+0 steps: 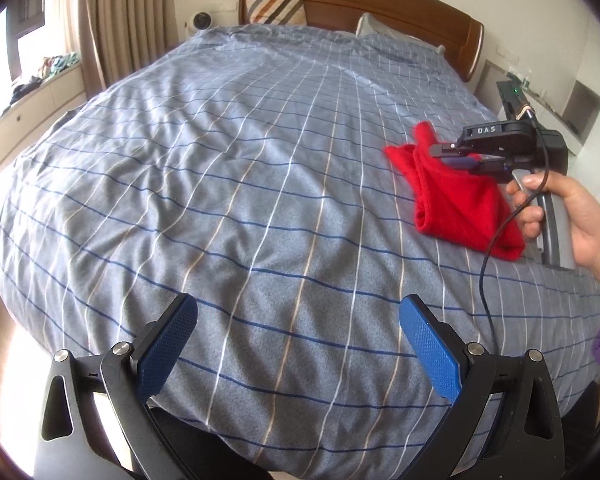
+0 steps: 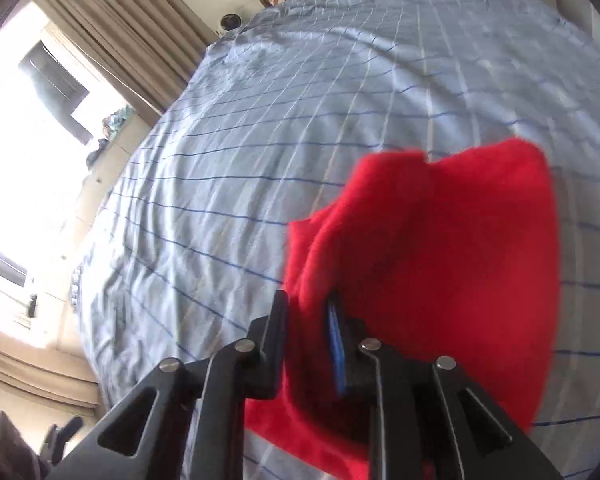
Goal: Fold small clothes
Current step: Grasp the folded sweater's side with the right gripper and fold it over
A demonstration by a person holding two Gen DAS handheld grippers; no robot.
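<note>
Red garment [image 2: 440,248] in the right gripper [image 2: 312,320], above the bed [image 1: 240,160].

The right gripper's jaws stand narrowly apart with a fold of the red garment between them; the picture is too blurred to tell whether the pads press on it. The rest of the cloth lies bunched ahead of that gripper on the blue-grey checked duvet. The left gripper [image 1: 298,340] hangs over bare duvet with its blue pads [image 1: 168,344] wide apart and nothing between them; the garment is far ahead and to its right, beside the person's hand [image 1: 568,216].
</note>
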